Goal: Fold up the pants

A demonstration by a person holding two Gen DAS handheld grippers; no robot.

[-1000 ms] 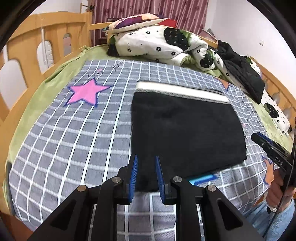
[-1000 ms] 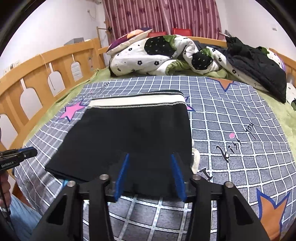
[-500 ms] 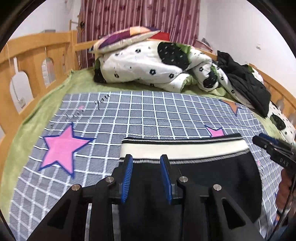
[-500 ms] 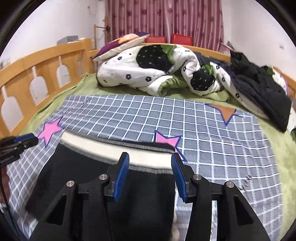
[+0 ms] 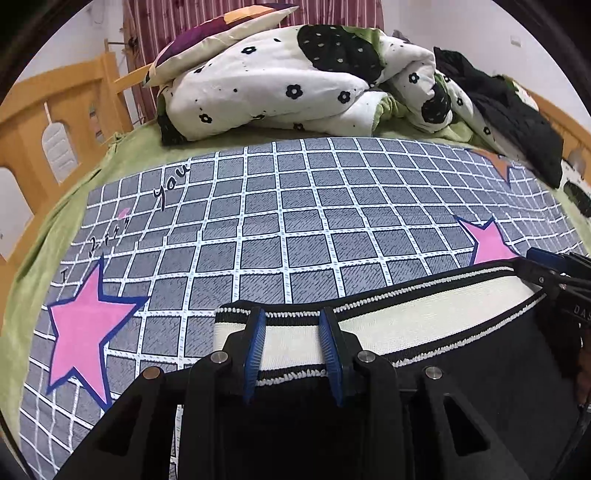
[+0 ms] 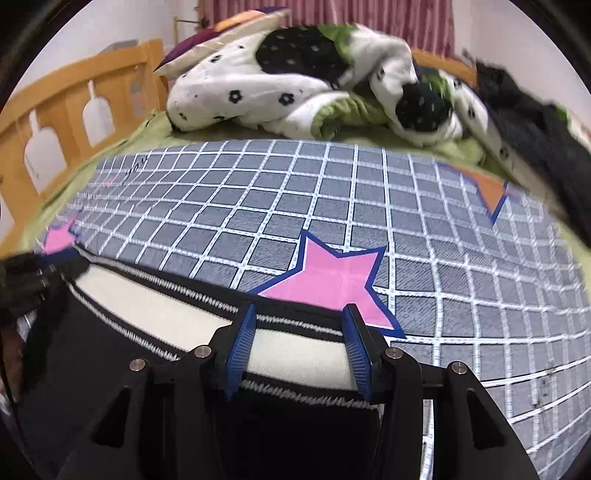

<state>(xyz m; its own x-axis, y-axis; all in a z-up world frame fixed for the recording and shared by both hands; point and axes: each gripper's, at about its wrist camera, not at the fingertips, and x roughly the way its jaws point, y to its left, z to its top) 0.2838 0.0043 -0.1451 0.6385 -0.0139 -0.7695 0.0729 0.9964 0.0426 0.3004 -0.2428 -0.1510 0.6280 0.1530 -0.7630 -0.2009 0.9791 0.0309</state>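
The black pants [image 5: 461,387] lie folded flat on the grey checked bedspread, with a cream waistband [image 5: 424,314] edged in black and white at their far end. My left gripper [image 5: 291,350] is open, its blue pads straddling the waistband near its left corner. My right gripper [image 6: 299,350] is open over the waistband [image 6: 155,299] near its right corner. The right gripper also shows at the right edge of the left wrist view [image 5: 554,269]. The left gripper shows at the left edge of the right wrist view [image 6: 33,273].
A rolled white floral quilt [image 5: 295,85] and a pillow [image 5: 221,33] lie at the head of the bed. Dark clothes [image 5: 517,114] are piled at the far right. A wooden bed rail [image 5: 55,122] runs along the left side.
Both grippers have moved forward over the pants, from the near hem to the waistband at the far end. Both stay open.
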